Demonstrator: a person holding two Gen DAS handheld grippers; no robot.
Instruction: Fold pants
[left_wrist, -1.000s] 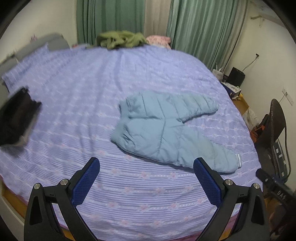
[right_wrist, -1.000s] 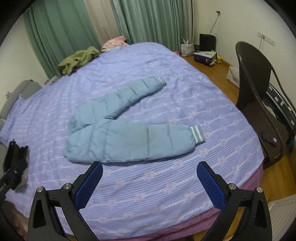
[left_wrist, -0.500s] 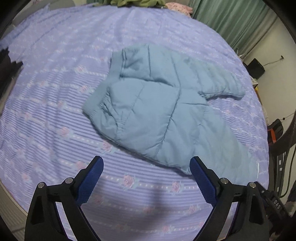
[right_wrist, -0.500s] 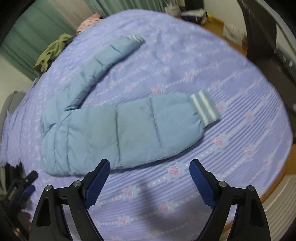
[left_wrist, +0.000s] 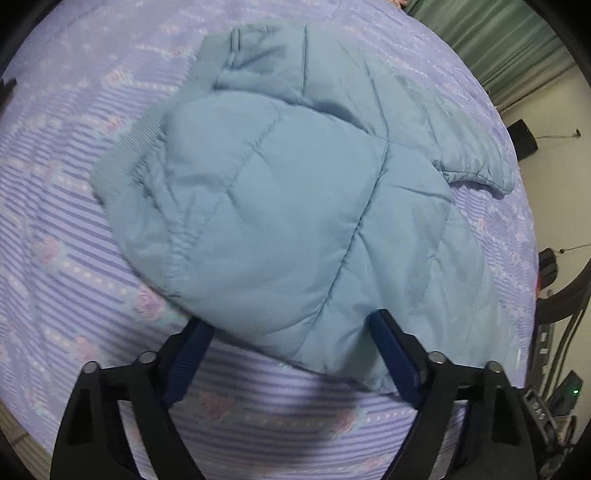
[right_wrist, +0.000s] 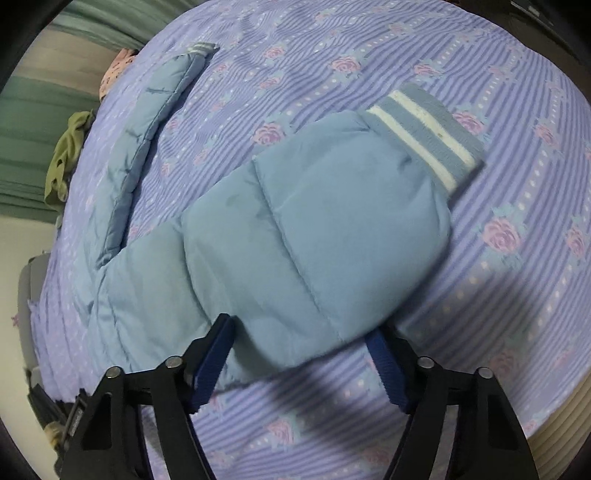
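Light blue padded pants (left_wrist: 280, 192) lie spread on the purple striped bedsheet (left_wrist: 55, 206), legs apart in a V. My left gripper (left_wrist: 291, 325) is open, its blue pads (left_wrist: 186, 360) straddling the near edge of the pants below the waistband (left_wrist: 125, 151). My right gripper (right_wrist: 303, 332) is open, its blue pads (right_wrist: 212, 363) either side of the near edge of the nearer leg (right_wrist: 314, 229), short of its striped cuff (right_wrist: 424, 136). The other leg (right_wrist: 147, 122) stretches away to the far left.
Green clothing (right_wrist: 68, 155) and a pink item (right_wrist: 114, 72) lie at the bed's far side by green curtains (right_wrist: 33, 110). The bed's edge (right_wrist: 554, 417) drops off at the right. A dark chair and cables (left_wrist: 561, 314) stand beside the bed.
Both grippers have moved forward and down to the pants. Their open fingers now reach the garment's near edge, left by the waist, right on the nearer leg.
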